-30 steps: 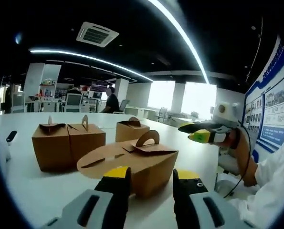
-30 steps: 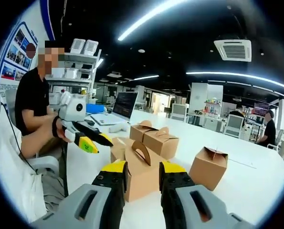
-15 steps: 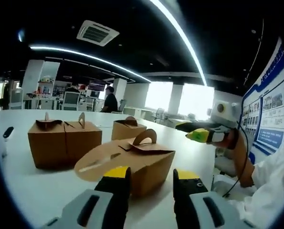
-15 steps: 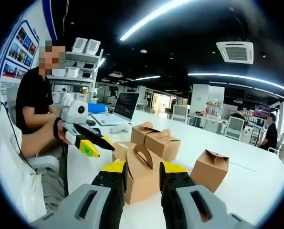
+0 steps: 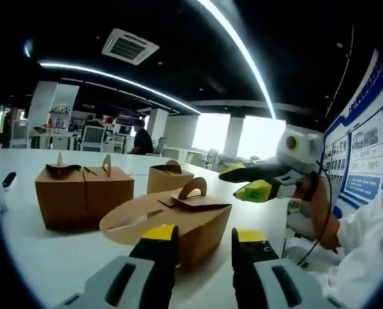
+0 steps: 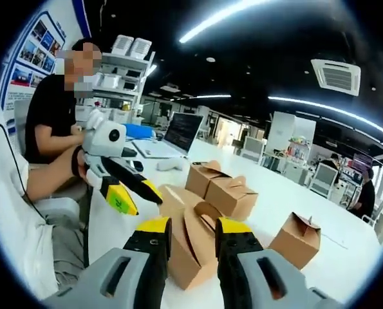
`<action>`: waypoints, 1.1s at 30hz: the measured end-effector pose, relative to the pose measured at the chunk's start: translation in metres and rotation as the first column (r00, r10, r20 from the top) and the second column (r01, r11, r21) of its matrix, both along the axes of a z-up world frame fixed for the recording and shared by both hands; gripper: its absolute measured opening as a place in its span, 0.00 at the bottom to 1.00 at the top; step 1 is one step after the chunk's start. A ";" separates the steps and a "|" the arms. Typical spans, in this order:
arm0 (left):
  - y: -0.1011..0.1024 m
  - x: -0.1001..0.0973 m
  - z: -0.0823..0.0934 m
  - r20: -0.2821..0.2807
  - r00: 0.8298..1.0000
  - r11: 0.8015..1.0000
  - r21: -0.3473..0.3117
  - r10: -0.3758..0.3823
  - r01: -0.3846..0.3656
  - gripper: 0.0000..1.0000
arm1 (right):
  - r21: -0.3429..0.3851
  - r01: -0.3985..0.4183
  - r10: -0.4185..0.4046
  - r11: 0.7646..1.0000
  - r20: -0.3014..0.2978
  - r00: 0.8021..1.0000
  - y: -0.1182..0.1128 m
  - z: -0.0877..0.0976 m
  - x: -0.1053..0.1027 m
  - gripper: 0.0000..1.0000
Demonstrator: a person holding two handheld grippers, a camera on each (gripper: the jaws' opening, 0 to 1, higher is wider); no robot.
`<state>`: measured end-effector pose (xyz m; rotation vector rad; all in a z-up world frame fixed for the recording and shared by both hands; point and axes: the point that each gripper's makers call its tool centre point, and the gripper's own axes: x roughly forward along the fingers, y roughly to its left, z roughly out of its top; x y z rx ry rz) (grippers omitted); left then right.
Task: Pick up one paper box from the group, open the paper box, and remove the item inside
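Observation:
A brown paper box (image 5: 191, 215) with an arched handle and one long flap folded out stands on the white table (image 5: 56, 251), just past my left gripper (image 5: 203, 235), whose jaws stand open and apart from it. In the left gripper view, my right gripper (image 5: 243, 182) hovers open to the right of the box, near its handle. The right gripper view shows the same box (image 6: 190, 248) beyond my right gripper (image 6: 193, 226), also open. Left of the box there, my left gripper (image 6: 138, 196) has its fingers spread beside the flap. Nothing shows what the box holds.
Two joined closed boxes (image 5: 82, 193) and a third box (image 5: 167, 177) stand further back on the table. The right gripper view has the pair (image 6: 226, 190) and a single box (image 6: 297, 238). A seated person (image 6: 53, 122) and a laptop (image 6: 181, 132) are at the far end.
My right gripper has come in closer to the box's handle and sits lower. The right gripper view has shifted and tilted with it. The box and my left gripper have stayed in place.

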<state>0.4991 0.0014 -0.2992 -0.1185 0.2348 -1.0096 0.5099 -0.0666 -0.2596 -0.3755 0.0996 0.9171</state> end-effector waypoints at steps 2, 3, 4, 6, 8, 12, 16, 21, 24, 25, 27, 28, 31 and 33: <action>0.000 0.000 0.000 0.001 1.000 1.000 0.002 -0.001 0.001 0.35 | -0.023 -0.005 0.005 1.000 0.007 1.000 0.005 0.000 0.000 0.28; 0.000 0.000 -0.001 0.002 1.000 1.000 0.004 -0.002 0.002 0.35 | -0.041 -0.006 0.007 0.999 0.013 1.000 0.006 0.000 0.001 0.28; 0.000 0.000 -0.001 0.003 1.000 1.000 0.005 -0.002 0.002 0.35 | -0.057 -0.006 0.007 0.998 0.018 1.000 0.008 0.000 0.002 0.28; 0.000 0.000 -0.001 0.007 1.000 1.000 0.006 -0.002 0.002 0.35 | -0.083 -0.009 0.011 0.996 0.027 1.000 0.011 -0.001 0.003 0.28; 0.000 0.001 0.000 0.013 1.000 1.000 0.007 0.001 -0.001 0.35 | -0.119 -0.012 0.016 0.993 0.031 0.999 0.016 -0.003 0.003 0.28; 0.001 0.002 -0.001 0.010 1.000 1.000 0.011 0.005 -0.005 0.35 | -0.269 0.013 0.012 0.963 0.093 0.996 0.022 -0.010 0.008 0.28; 0.002 0.002 -0.001 0.010 1.000 1.000 0.010 0.004 -0.004 0.35 | -0.369 0.055 0.006 0.928 0.162 0.987 0.024 -0.009 0.016 0.28; 0.002 0.002 -0.001 0.013 1.000 1.000 0.011 0.003 -0.003 0.35 | -0.430 0.038 0.032 0.902 0.155 0.987 0.031 -0.017 0.013 0.28; 0.002 0.002 0.000 0.015 1.000 1.000 0.009 0.002 -0.003 0.35 | -0.467 0.060 0.028 0.882 0.179 0.983 0.029 -0.020 0.014 0.28; 0.002 0.002 0.000 0.015 1.000 1.000 0.010 0.002 -0.002 0.35 | -0.482 0.073 0.025 0.873 0.194 0.981 0.028 -0.020 0.015 0.27; 0.002 0.002 0.000 0.014 1.000 1.000 0.010 0.002 -0.002 0.35 | -0.500 0.091 0.020 0.861 0.213 0.977 0.026 -0.021 0.017 0.27; 0.002 0.002 0.000 0.015 1.000 1.000 0.010 0.002 -0.002 0.35 | -0.505 0.096 0.018 0.858 0.217 0.976 0.025 -0.021 0.018 0.27; 0.004 0.003 0.000 0.015 1.000 1.000 0.008 0.004 -0.004 0.35 | -0.509 0.100 0.017 0.855 0.220 0.975 0.024 -0.021 0.018 0.25; 0.004 0.003 0.000 0.015 1.000 1.000 0.008 0.004 -0.004 0.35 | -0.511 0.094 0.021 0.854 0.216 0.976 0.025 -0.022 0.017 0.23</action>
